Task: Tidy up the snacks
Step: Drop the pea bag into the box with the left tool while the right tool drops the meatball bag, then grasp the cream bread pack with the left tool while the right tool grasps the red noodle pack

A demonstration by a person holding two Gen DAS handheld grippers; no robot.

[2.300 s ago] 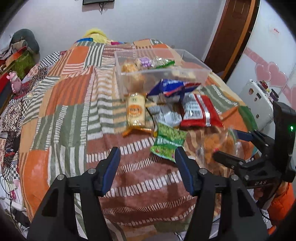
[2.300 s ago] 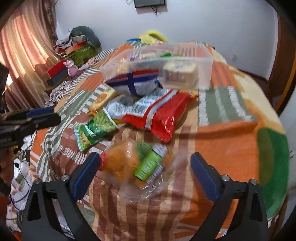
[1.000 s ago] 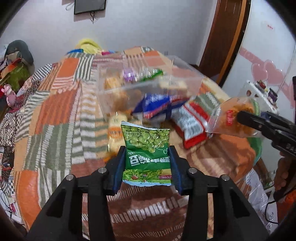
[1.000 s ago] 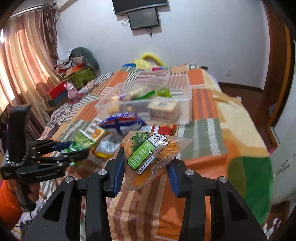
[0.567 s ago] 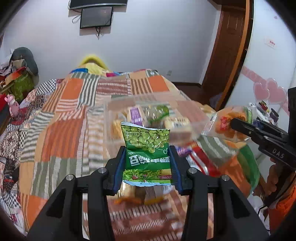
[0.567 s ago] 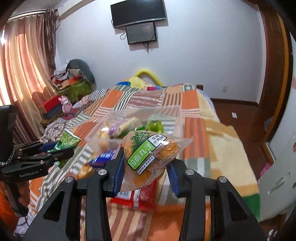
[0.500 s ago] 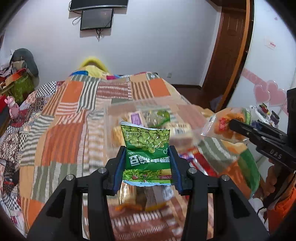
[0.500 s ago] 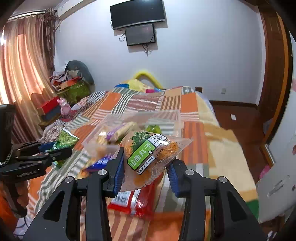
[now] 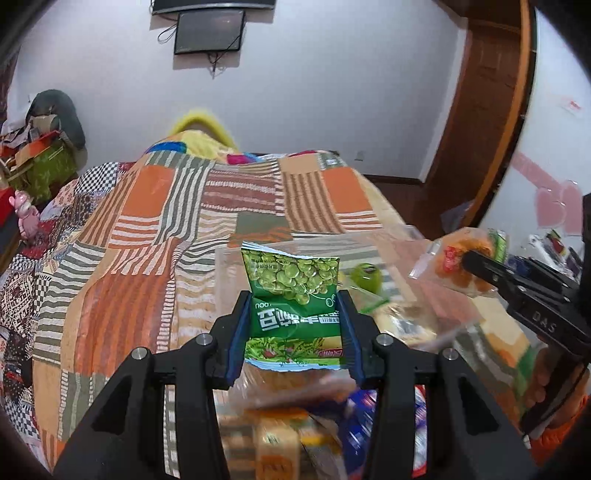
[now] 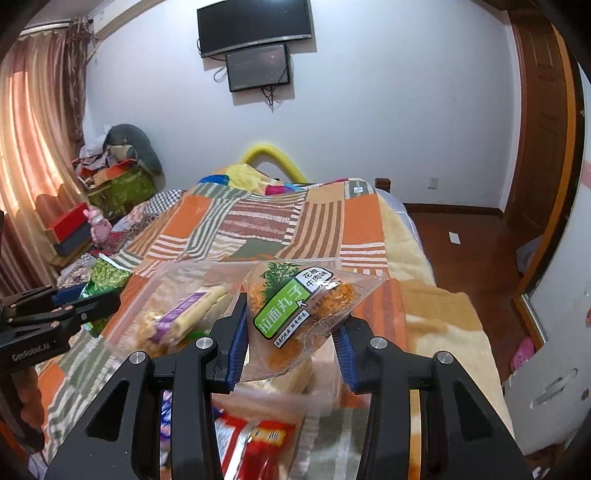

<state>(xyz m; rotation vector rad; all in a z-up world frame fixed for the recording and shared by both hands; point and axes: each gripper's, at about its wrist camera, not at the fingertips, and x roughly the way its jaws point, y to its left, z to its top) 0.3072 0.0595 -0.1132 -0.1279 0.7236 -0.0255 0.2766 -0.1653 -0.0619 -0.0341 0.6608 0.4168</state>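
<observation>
Left gripper (image 9: 295, 325) and right gripper (image 10: 291, 334) both clamped, angled downward.

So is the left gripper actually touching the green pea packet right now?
Touching. The left wrist view shows the left gripper with both blue pads pressed against the sides of the green pea packet, holding it above the bed.

A patchwork blanket (image 10: 258, 221) of orange and striped squares covers the bed. On the white wall hangs a dark television (image 10: 255, 26) with a smaller screen (image 10: 257, 66) just below. Pink curtains (image 10: 33, 147) hang left; a wooden door (image 10: 539, 122) stands right.
</observation>
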